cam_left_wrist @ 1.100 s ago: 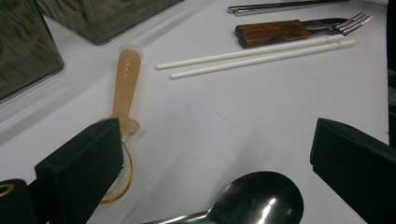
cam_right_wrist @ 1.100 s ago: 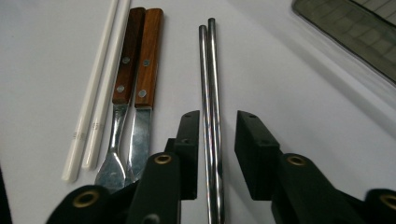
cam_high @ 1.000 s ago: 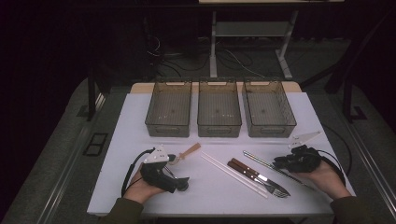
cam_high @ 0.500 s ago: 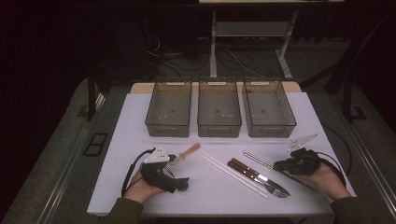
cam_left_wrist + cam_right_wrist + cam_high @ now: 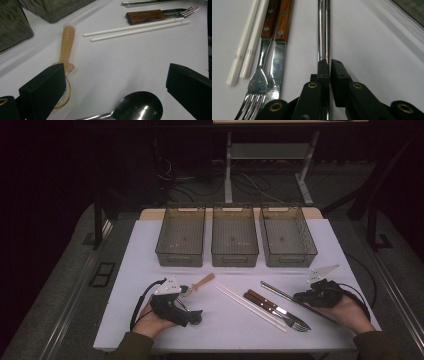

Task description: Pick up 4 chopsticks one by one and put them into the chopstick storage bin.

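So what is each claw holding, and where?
The right claw pinches the metal chopsticks near one end, flat on the table. The left claw is open, holding nothing.

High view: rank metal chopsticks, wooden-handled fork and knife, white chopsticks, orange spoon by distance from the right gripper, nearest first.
1. metal chopsticks: between the jaws of the right gripper, which have just been closing on them.
2. wooden-handled fork and knife: just left of those.
3. white chopsticks: further left, mid-table.
4. orange spoon: farthest, beside the left gripper.
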The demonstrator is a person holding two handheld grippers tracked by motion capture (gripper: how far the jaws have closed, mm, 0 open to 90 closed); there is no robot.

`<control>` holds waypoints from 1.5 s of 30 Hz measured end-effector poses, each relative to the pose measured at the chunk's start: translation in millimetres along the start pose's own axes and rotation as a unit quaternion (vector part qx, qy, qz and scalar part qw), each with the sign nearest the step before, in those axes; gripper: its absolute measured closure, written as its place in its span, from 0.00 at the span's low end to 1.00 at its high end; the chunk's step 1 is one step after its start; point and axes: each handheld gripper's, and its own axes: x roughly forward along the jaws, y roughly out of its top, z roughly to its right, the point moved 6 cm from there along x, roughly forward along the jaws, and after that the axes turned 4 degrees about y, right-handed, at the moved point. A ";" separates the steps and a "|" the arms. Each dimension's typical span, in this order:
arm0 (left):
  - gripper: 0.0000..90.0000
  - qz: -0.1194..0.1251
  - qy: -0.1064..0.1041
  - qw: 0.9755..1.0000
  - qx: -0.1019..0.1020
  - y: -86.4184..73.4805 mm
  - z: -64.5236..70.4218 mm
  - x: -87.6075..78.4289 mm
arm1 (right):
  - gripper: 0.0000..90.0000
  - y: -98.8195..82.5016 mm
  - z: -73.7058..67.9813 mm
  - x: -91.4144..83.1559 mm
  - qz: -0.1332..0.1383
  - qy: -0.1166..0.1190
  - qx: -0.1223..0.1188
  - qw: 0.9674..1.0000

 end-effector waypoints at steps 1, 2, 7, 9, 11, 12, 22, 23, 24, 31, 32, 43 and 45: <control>0.02 0.000 0.000 1.000 0.000 0.0 0.0 0.0 | 0.95 -0.1 0.1 0.0 0.000 -0.001 -0.001 1.000; 0.02 0.000 0.001 1.000 0.000 0.1 0.0 0.0 | 0.95 -0.2 0.4 0.0 0.000 -0.002 -0.001 1.000; 0.02 0.000 0.000 1.000 0.000 0.0 0.0 0.0 | 0.95 -0.6 1.7 -0.6 0.000 -0.007 -0.005 1.000; 0.02 0.000 0.000 1.000 0.000 0.0 0.0 0.1 | 0.95 -0.7 1.8 -0.6 0.000 -0.008 -0.006 1.000; 0.02 0.000 0.001 1.000 0.000 0.0 -0.1 0.0 | 0.94 -0.9 1.8 -0.3 -0.001 -0.008 -0.008 1.000; 0.02 0.000 0.000 1.000 0.000 0.0 -0.1 0.0 | 0.94 -1.0 1.8 0.0 -0.001 -0.009 -0.007 1.000; 0.02 0.000 0.000 1.000 0.001 0.0 0.0 -0.1 | 0.94 -2.7 0.0 4.1 -0.015 -0.021 -0.021 0.999; 0.02 0.000 0.000 1.000 0.001 0.0 0.2 -0.2 | 0.94 -3.0 -0.5 4.3 -0.013 -0.024 -0.024 0.999; 0.02 0.000 0.000 1.000 0.001 0.1 0.2 -0.2 | 0.94 -3.4 -1.0 4.4 -0.010 -0.027 -0.026 0.999; 0.02 0.000 -0.001 1.000 0.001 0.1 0.6 0.3 | 0.94 -5.4 -1.6 4.3 0.000 -0.029 -0.033 0.999; 0.02 0.000 -0.001 1.000 0.000 0.0 0.7 0.3 | 0.94 -5.7 -2.0 4.3 0.002 -0.031 -0.034 0.999; 0.02 -0.001 -0.002 1.000 0.001 -0.1 0.8 0.7 | 0.93 -6.8 -0.5 4.7 0.019 -0.032 -0.039 0.999; 0.02 -0.001 -0.002 1.000 0.002 -0.1 0.9 0.7 | 0.93 -7.4 -0.1 4.9 0.024 -0.031 -0.036 0.999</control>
